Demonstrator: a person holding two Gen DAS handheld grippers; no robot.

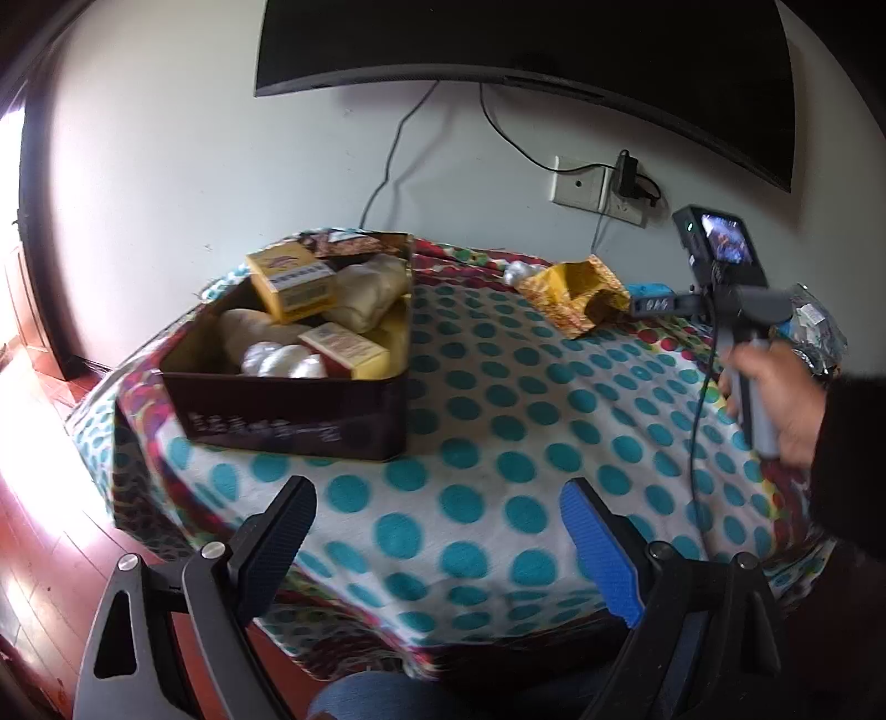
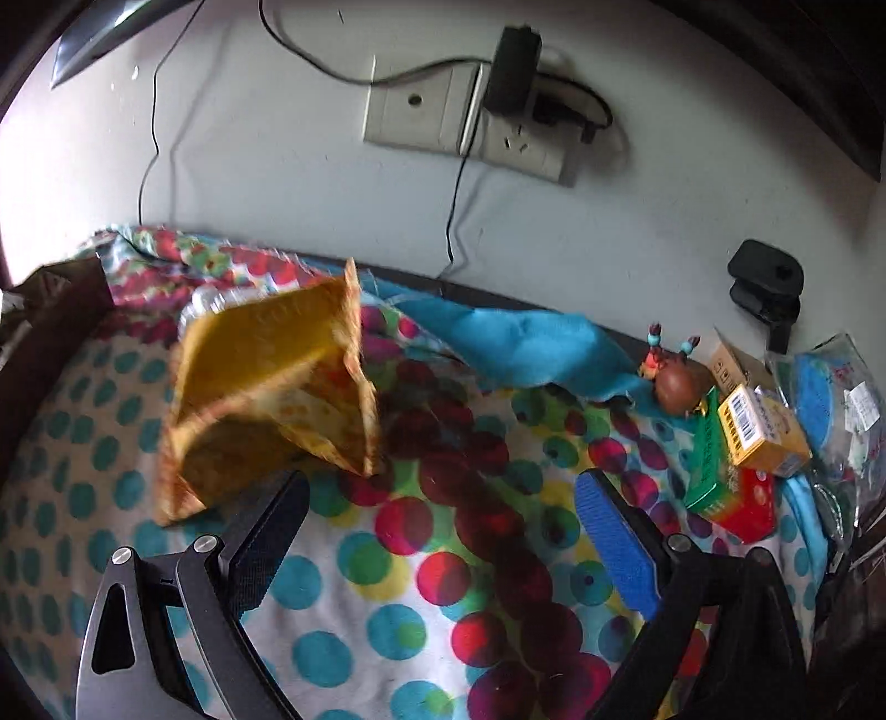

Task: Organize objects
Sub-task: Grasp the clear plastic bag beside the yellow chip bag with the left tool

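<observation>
Currently both right tongs and left tongs gape wide, empty; yellow snack bag on the tabletop looks light, crinkly, slippery, so pinch its near crimped edge.

A: What kind of place am I driving in here?

B: Looks like somebody's home to me, a living room or bedroom. I see a wall-mounted TV, a wall socket with a charger plugged in, a polka-dot blanket over a small table, and red wood flooring.
</observation>
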